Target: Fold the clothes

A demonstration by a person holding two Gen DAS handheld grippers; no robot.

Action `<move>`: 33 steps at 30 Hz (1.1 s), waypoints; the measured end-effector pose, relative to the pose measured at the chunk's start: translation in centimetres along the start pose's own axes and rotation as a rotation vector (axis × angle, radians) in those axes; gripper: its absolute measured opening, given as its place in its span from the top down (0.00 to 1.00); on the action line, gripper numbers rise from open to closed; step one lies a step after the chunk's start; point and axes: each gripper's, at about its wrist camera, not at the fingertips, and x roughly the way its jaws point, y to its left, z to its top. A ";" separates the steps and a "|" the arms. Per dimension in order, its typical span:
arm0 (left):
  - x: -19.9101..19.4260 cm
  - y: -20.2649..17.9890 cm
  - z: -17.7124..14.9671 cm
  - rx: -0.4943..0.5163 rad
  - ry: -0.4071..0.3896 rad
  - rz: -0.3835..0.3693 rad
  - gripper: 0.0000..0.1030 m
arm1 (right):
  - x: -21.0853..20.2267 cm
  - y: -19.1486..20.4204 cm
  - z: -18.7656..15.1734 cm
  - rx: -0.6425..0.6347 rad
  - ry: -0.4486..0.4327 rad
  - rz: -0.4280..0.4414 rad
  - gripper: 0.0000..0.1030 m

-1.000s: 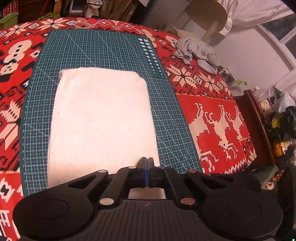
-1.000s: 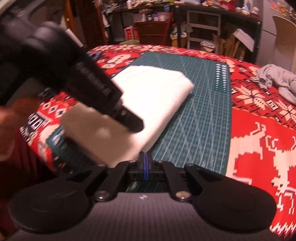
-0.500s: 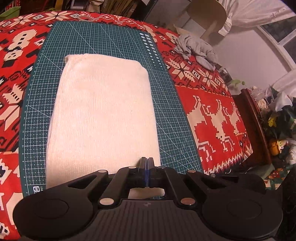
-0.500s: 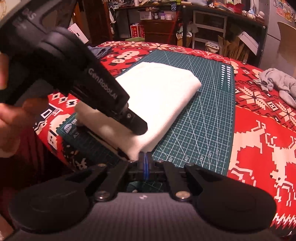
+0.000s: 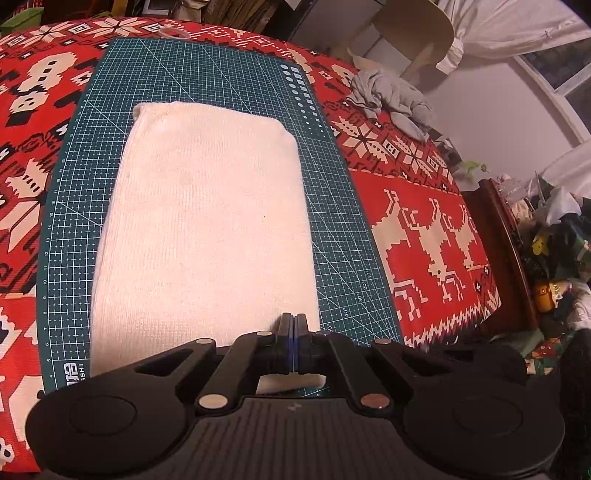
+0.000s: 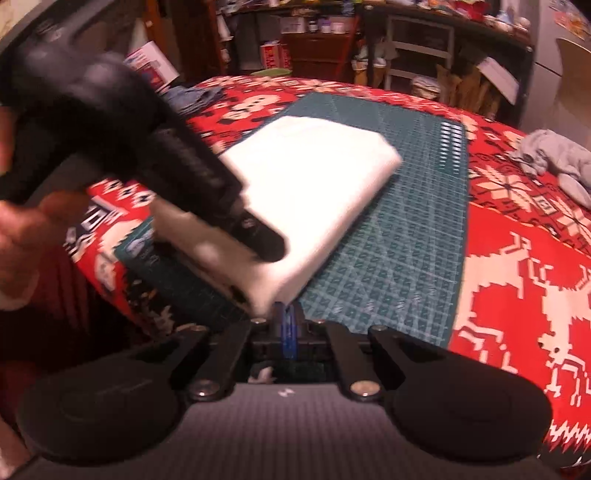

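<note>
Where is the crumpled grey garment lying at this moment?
In both views the grey garment lies far right on the red patterned cloth, beyond the green cutting mat.

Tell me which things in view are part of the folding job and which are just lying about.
In the job:
white folded cloth, on the green cutting mat
left gripper, shut on the cloth's near edge
right gripper, shut at its near corner

Lying about:
crumpled grey garment
red patterned tablecloth
clutter of shelves behind

- a green cutting mat [image 5: 207, 74] on the red patterned cloth [image 5: 424, 229];
- a wooden chair [image 5: 413, 33] beyond the surface;
- cluttered shelves [image 6: 417, 40] behind
</note>
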 end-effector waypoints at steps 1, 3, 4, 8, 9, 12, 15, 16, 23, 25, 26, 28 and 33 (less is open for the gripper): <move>0.0 0.0 0.0 0.000 0.001 0.000 0.99 | 0.2 -0.2 0.1 0.012 -0.002 -0.012 0.97; 0.0 0.0 0.0 -0.001 0.003 0.001 0.99 | 0.6 0.0 0.1 0.012 0.010 0.006 0.97; -0.1 0.0 -0.1 -0.001 0.003 0.001 0.99 | 0.7 0.2 0.0 0.003 0.019 0.018 0.97; -0.2 0.0 -0.4 -0.002 0.002 -0.001 0.99 | 0.2 1.2 -0.6 -0.039 0.043 0.052 0.97; -0.3 0.1 -0.4 -0.005 0.004 -0.003 0.99 | 0.0 1.1 -0.7 -0.035 0.045 0.059 0.97; -0.6 0.1 -0.4 -0.011 0.015 -0.010 0.99 | -0.6 0.5 -0.5 -0.011 0.030 0.040 0.97; -1.1 0.0 -0.3 -0.007 0.024 -0.013 0.99 | -0.7 -0.5 0.0 0.009 0.013 0.006 0.96; -1.2 -0.1 -0.2 -0.005 0.024 -0.010 0.99 | -0.4 -0.9 0.4 0.016 0.008 -0.006 0.96; -1.6 -1.1 4.3 0.065 -0.050 0.082 0.98 | 2.0 -5.2 4.1 0.059 -0.057 -0.027 0.95; -1.0 -1.1 6.3 0.074 -0.064 0.106 0.98 | 3.2 -6.4 5.4 0.048 -0.075 -0.029 0.95; -0.6 -1.1 7.3 0.075 -0.069 0.116 0.98 | 3.7 -7.0 6.1 0.043 -0.083 -0.036 0.95; 0.4 -1.0 9.0 0.070 -0.073 0.135 0.98 | 4.9 -8.4 7.5 0.047 -0.097 -0.049 0.95; 2.7 -1.0 10.8 0.052 -0.045 0.153 0.98 | 7.2 -9.7 9.2 0.034 -0.109 -0.048 0.93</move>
